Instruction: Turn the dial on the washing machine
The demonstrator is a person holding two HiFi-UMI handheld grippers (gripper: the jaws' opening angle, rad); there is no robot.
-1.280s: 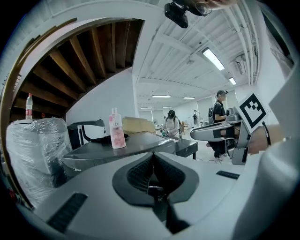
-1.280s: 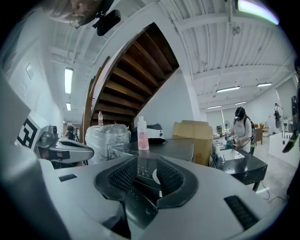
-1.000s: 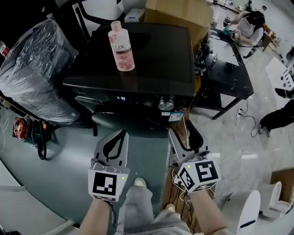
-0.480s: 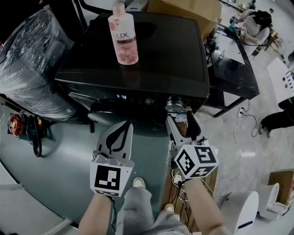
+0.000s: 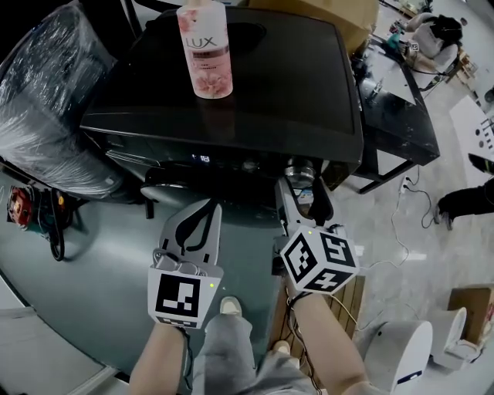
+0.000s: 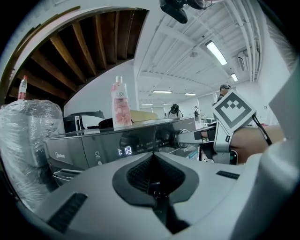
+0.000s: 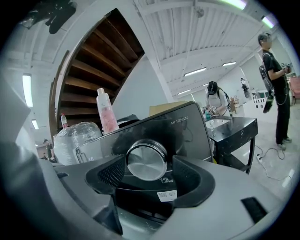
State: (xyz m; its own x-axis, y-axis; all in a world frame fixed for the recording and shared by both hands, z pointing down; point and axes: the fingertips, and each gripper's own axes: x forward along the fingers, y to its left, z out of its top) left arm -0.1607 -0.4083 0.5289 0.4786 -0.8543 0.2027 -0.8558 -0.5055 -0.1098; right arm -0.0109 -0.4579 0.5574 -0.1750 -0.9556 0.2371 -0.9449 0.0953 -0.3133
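The black washing machine (image 5: 255, 77) stands in front of me, its silver dial (image 5: 301, 171) at the right end of the front panel. My right gripper (image 5: 302, 189) reaches up to the dial. Its jaws are opening, and the dial (image 7: 146, 160) sits between the two black pads (image 7: 112, 172) with a thin gap on each side. My left gripper (image 5: 207, 210) hangs lower left of the panel, shut and empty, pointing at the lit display (image 6: 124, 151). From there the right gripper (image 6: 197, 136) shows at the dial (image 6: 180, 137).
A pink LUX bottle (image 5: 204, 46) stands on the machine's lid. A plastic-wrapped bundle (image 5: 46, 100) sits at the left, a black table (image 5: 394, 108) at the right, a cardboard box (image 5: 347, 11) behind. Cables and a white appliance (image 5: 405, 355) lie on the floor at the right.
My right gripper has moved forward and up until its jaws straddle the dial, and they have widened. The left gripper has kept its place below the panel.
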